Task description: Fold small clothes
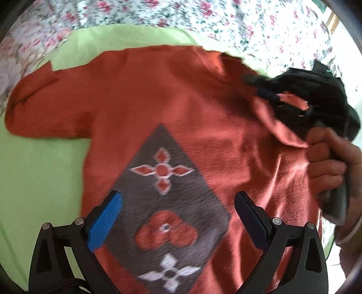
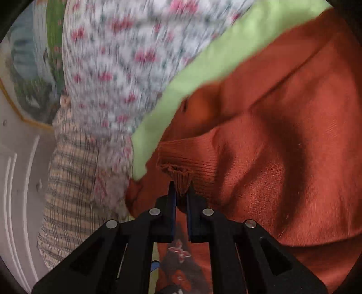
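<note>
Left wrist view: my left gripper (image 1: 178,217) hangs with jaws spread wide over the orange sweater (image 1: 172,95), grasping nothing, right above its grey diamond patch (image 1: 167,212). That sweater lies on a green cloth (image 1: 38,171), one sleeve out toward nine o'clock. At three o'clock my right gripper (image 2: 181,192) lifts the other sleeve, jaws clenched on its ribbed cuff (image 2: 181,158). Floral bedsheet (image 1: 181,13) runs across twelve o'clock; everything's a touch blurred.
</note>
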Tool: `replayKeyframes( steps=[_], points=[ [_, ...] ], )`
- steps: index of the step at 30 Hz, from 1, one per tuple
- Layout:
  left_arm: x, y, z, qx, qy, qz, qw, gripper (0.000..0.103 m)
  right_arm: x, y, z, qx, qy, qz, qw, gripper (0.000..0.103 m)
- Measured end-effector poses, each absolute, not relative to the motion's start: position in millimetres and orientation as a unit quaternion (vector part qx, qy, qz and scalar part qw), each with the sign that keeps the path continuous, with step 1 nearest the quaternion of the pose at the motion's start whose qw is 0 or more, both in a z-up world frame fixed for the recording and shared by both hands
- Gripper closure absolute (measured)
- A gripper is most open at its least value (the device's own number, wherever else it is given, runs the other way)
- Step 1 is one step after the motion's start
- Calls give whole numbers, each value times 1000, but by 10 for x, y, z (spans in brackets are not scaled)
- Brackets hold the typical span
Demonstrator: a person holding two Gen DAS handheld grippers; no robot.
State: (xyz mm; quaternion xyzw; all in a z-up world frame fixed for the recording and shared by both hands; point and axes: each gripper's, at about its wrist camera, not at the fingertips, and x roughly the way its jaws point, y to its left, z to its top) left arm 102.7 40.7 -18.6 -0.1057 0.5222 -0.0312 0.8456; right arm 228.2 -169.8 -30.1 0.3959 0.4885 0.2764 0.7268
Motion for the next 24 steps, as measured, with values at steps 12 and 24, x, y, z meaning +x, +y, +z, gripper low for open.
replayKeyframes(
  steps=[12, 24],
  points=[
    [1313, 786, -246, -165, 516, -36, 840, 3, 2323, -542, -767, 350, 577, 290, 679, 88],
    [2320, 612, -653, -190, 545, -48, 815, 3, 1996, -1607, -337, 382, 526, 252, 717, 67]
  ],
)
